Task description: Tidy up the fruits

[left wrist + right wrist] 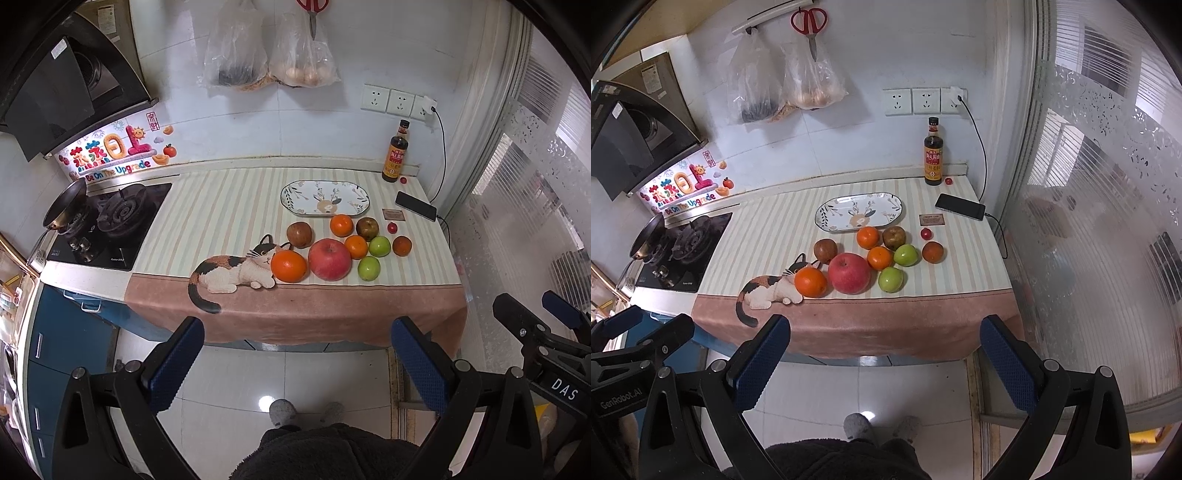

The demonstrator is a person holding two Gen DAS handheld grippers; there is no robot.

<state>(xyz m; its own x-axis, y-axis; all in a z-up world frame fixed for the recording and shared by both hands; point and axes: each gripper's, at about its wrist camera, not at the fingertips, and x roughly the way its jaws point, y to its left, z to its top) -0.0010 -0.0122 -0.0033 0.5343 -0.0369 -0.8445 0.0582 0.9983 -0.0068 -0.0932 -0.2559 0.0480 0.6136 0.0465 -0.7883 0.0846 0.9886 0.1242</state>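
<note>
Left tongs (297, 363) and right tongs (885, 360): both gaping wide, empty, hovering level before the counter (221, 218); fruits (329, 259) sitting beside plate (325, 197).

White tiled wall (871, 48), glossy white floor tiles (258, 373), gas hob (110, 221), frosted sliding door (1089, 229) admitting daylight.

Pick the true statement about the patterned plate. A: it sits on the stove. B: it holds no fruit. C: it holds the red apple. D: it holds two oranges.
B: the plate lies bare on the striped cloth, with the red apple and the other fruit in front of it.
</note>
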